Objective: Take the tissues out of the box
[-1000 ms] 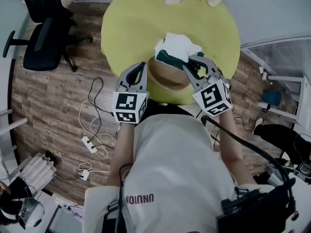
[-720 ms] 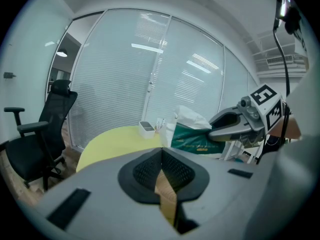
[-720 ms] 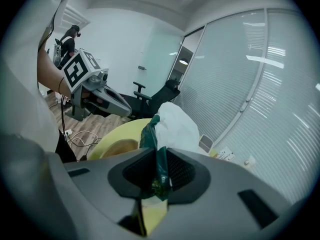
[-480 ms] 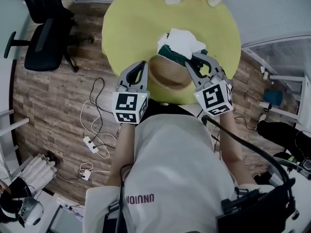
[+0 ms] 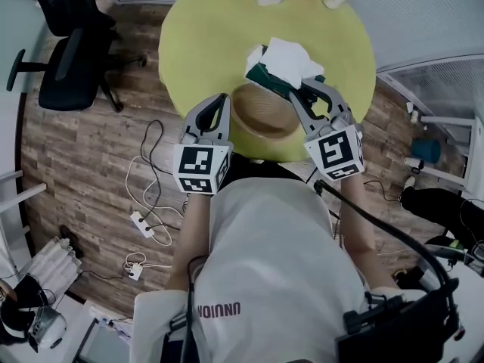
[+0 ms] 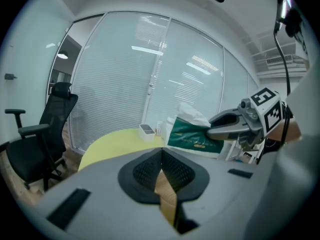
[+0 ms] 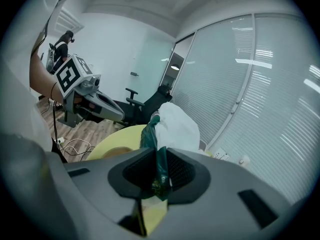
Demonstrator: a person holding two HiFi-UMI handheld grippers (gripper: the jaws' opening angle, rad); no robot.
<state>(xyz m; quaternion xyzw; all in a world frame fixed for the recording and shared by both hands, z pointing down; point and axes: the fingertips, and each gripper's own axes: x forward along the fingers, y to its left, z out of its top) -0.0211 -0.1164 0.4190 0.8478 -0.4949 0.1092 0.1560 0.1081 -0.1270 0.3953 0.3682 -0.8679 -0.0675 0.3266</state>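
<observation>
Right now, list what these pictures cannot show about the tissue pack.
- Head view: the straw hat hides the green tissue pack's near edge.
- Right gripper view: the white tissue covers the pack's opening; tissues left inside unseen.
- Left gripper view: pack print too small to read.

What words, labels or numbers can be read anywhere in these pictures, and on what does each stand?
Nothing can be read for certain.
Shirt print: dark letters, seen upside down, not surely readable.
Tissue pack: a line of gold print, too small to read.
Left gripper and right gripper: their cubes bear square marker patterns, no words.
</observation>
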